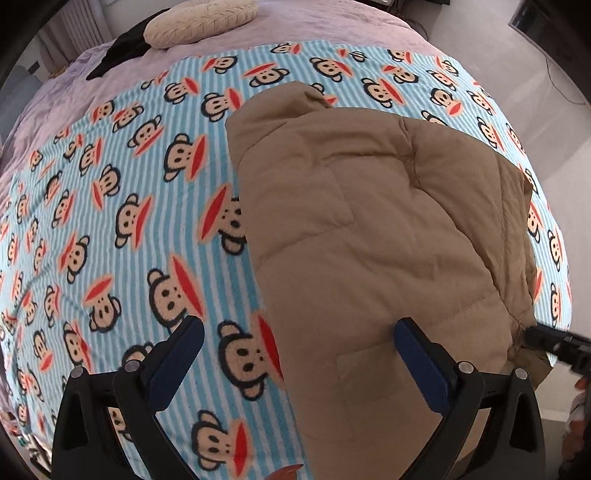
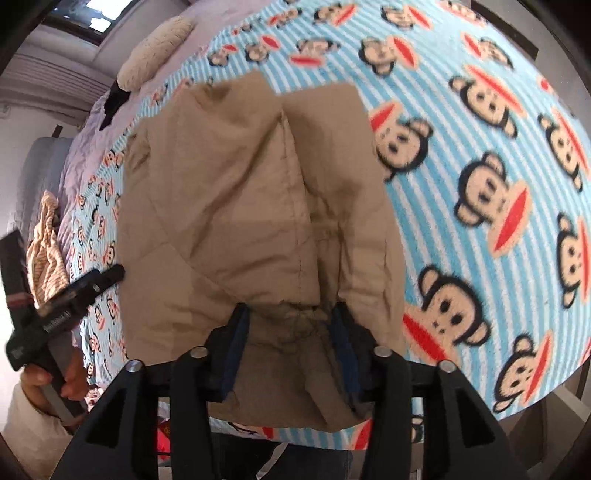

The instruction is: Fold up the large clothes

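Note:
A tan padded jacket [image 1: 373, 229] lies folded lengthwise on a blue striped monkey-print blanket [image 1: 122, 206] on a bed. My left gripper [image 1: 295, 332] is open and empty, hovering above the jacket's near left edge. In the right wrist view the jacket [image 2: 255, 206] stretches away from me. My right gripper [image 2: 290, 314] has its jaws around a bunched fold of the jacket's near hem and is closed on it. The right gripper also shows at the right edge of the left wrist view [image 1: 554, 343]; the left gripper shows at the left of the right wrist view [image 2: 74, 291].
A cream pillow [image 1: 199, 20] and a black garment [image 1: 122, 48] lie on the lilac bedspread [image 1: 55, 92] at the far end. A striped cloth [image 2: 46, 251] lies by the bed's left side. The bed's near edge is just below the jacket hem.

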Available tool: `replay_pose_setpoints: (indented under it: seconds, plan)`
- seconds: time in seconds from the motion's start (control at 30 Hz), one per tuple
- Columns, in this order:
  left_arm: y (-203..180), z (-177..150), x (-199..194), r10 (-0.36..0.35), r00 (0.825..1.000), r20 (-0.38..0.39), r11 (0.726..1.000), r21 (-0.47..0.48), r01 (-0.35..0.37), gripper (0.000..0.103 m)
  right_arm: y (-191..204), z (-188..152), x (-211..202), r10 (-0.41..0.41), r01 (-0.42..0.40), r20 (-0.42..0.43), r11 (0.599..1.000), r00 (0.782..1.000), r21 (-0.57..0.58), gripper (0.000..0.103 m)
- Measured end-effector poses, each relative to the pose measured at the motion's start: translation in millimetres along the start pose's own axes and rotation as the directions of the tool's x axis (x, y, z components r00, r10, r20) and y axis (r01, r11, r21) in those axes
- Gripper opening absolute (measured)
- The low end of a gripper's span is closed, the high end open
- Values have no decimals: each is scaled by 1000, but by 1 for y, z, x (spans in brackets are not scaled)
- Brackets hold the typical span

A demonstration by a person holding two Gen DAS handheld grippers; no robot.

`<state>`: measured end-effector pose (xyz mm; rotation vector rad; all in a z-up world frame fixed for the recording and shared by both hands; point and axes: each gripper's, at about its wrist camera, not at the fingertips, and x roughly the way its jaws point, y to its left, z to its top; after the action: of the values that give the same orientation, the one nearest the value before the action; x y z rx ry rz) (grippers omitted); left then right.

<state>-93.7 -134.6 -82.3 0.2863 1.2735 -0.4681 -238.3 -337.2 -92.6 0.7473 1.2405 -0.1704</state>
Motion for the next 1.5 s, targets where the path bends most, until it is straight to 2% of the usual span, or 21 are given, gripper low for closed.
replay_pose_setpoints:
  seconds: [0.13, 0.23, 0.47, 0.5, 0.53, 0.63, 0.73, 0.8, 0.93, 1.0, 1.1, 1.17, 1.2, 1.33, 1.4, 1.5]
  plan:
    - [7, -3, 4, -29, 999, -15, 999, -43, 29, 103, -4, 13, -14, -9, 9, 47, 1000, 999, -10, 74]
    - [11, -4, 7, -54, 998, -24, 996, -68, 52, 103, -8, 22, -13, -6, 7, 47, 1000, 999, -24, 81]
    - [21, -5, 16, -118, 992, -38, 986, -127, 113, 103, -20, 34, -6, -20, 22, 40, 998, 999, -57, 86]
    - [21, -4, 17, -127, 991, -39, 984, -130, 121, 103, -23, 36, -4, -14, 16, 35, 998, 999, -54, 96]
    - [21, -4, 18, -132, 990, -40, 983, -132, 126, 103, -25, 38, -1, -10, 12, 28, 999, 1000, -52, 103]
    - [21, -3, 20, -163, 986, -40, 978, -138, 157, 103, -27, 43, 5, 30, -28, 22, 998, 999, -57, 103]
    - [25, -1, 24, -223, 974, -42, 965, -153, 215, 103, -24, 51, 14, 60, -61, -8, 995, 998, -73, 103]
    - [31, 2, 29, -294, 955, -46, 943, -174, 282, 103, -22, 57, 23, 68, -72, -46, 993, 997, -91, 103]
    - [46, 8, 46, -452, 891, -52, 874, -227, 430, 103, -24, 70, 46, 57, -69, -106, 991, 993, -115, 103]
    - [51, 10, 54, -479, 875, -62, 857, -247, 452, 103, -30, 76, 56, 68, -81, -136, 993, 988, -89, 103]
    - [58, 14, 68, -529, 846, -70, 827, -268, 495, 103, -42, 87, 69, 144, -150, -184, 989, 972, -19, 103]
    - [62, 15, 79, -583, 809, -79, 790, -289, 541, 103, -45, 90, 77, 194, -198, -211, 980, 958, 0, 103]
    - [64, 15, 87, -619, 781, -84, 761, -309, 570, 103, -46, 91, 79, 213, -219, -219, 976, 952, -2, 103]
    - [64, 13, 111, -685, 724, -75, 696, -359, 622, 103, -46, 94, 92, 290, -305, -258, 952, 921, -17, 103]
    - [60, 13, 117, -698, 713, -68, 683, -364, 633, 103, -47, 96, 103, 315, -326, -271, 945, 910, 4, 103]
    - [50, 15, 118, -688, 723, -68, 693, -358, 626, 103, -51, 99, 115, 377, -376, -271, 925, 886, 59, 103]
